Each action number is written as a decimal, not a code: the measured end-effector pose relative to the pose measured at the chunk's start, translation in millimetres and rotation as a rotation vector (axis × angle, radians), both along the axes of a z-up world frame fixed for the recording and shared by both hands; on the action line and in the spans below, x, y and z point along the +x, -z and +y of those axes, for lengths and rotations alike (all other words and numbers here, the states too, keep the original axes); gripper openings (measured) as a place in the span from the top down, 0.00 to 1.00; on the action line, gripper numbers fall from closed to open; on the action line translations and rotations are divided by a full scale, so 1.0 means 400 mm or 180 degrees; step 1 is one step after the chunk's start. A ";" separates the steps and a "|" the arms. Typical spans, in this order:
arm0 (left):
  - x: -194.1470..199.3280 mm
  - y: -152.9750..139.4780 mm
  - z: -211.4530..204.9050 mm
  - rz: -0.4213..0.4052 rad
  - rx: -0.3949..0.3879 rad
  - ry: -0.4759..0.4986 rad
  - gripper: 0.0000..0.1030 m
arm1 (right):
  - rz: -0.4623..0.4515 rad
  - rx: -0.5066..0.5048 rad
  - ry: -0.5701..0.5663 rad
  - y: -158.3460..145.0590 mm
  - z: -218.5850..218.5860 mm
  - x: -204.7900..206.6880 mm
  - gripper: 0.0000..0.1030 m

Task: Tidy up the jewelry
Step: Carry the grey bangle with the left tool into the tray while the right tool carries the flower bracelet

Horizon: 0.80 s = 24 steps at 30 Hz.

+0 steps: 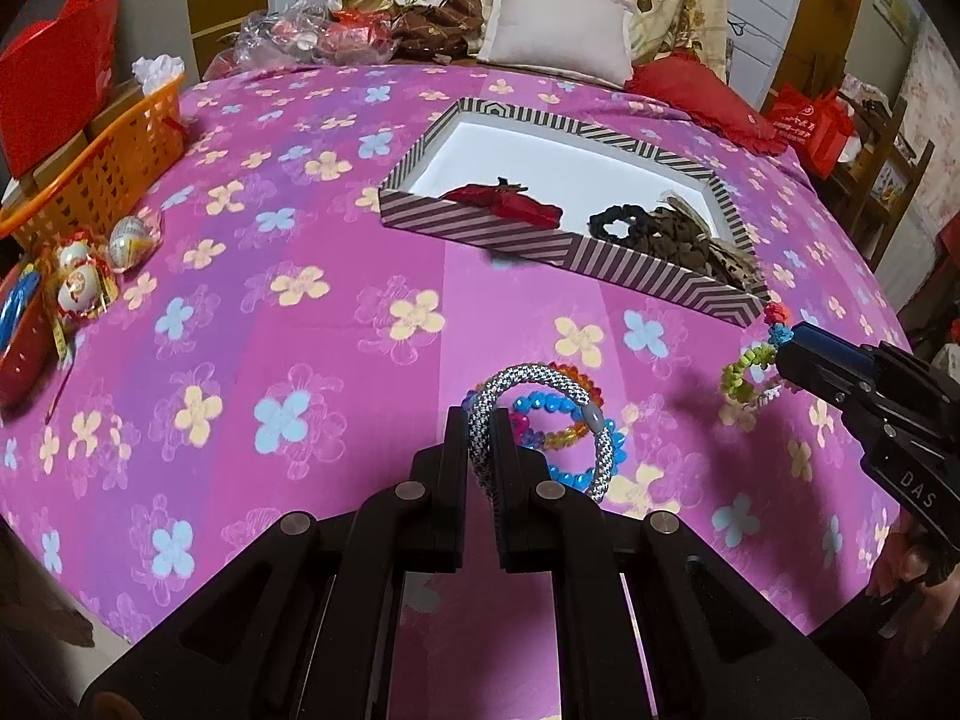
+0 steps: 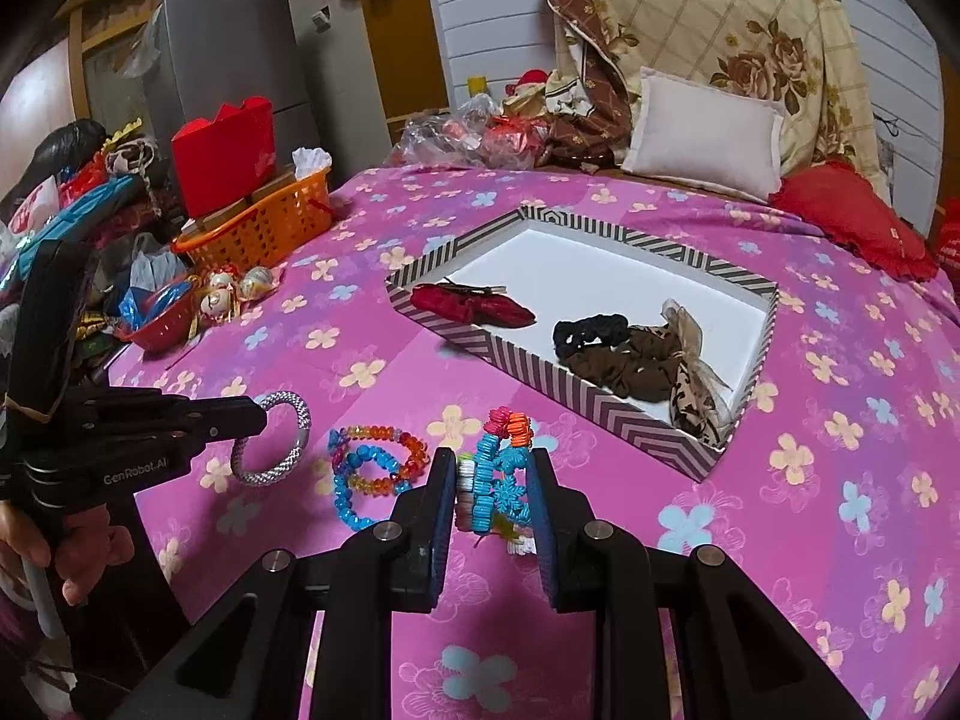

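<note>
Left claw [image 1: 480, 450]: closed on the silver-grey woven bangle [image 1: 543, 384]; your pads pinch one side of the ring and the rest hangs free ahead of the tips.
Right claw [image 2: 489, 480]: gripping a bunch of coiled hair ties [image 2: 498, 468] in blue, pink, orange and white, squeezed between both pads, with the ends sticking out above and below.
Beaded bracelets [image 2: 375, 468]: two, one blue and one orange-and-pink, lying overlapped on the bed cover [image 2: 780, 540], between your two claws and slightly ahead of them; neither is held.
Striped box [image 2: 600, 384]: open, white inside, ahead of both claws and well apart from them, nearer your right.
Box contents, left end: a red fabric hair bow [image 2: 474, 306].
Box contents, right end: a black scrunchie [image 2: 588, 327], a brown scrunchie [image 2: 618, 369] touching it, and a sheer patterned bow [image 2: 690, 360] against the near wall.
Box, free space: the white middle and far half.
Step in hand, as judged: carrying both loads to the box.
Handling advice: keep both grips firm, since the bangle is held on one side only and may swing; clear the near wall before you lower, and release over the bare white floor, not onto the scrunchies.
Orange basket [image 2: 270, 228]: far off to your left claw's side, holding boxes; probably no part of this step.
</note>
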State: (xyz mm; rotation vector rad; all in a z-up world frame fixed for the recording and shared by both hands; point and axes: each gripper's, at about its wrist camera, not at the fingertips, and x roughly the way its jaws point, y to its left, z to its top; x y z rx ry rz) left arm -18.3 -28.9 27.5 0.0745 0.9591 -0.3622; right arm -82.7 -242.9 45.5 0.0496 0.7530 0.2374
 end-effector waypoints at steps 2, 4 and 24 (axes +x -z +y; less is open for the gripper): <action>0.004 -0.006 -0.005 -0.0009 -0.0005 0.0009 0.95 | -0.0001 -0.0003 0.0008 -0.003 -0.003 0.001 0.78; 0.007 -0.012 -0.008 -0.0020 -0.0017 0.0017 0.95 | -0.0006 -0.0015 0.0013 -0.006 -0.006 0.002 0.78; 0.092 -0.065 -0.059 -0.0111 -0.0026 0.0035 0.94 | -0.0050 -0.0020 0.0075 -0.034 -0.031 0.052 0.78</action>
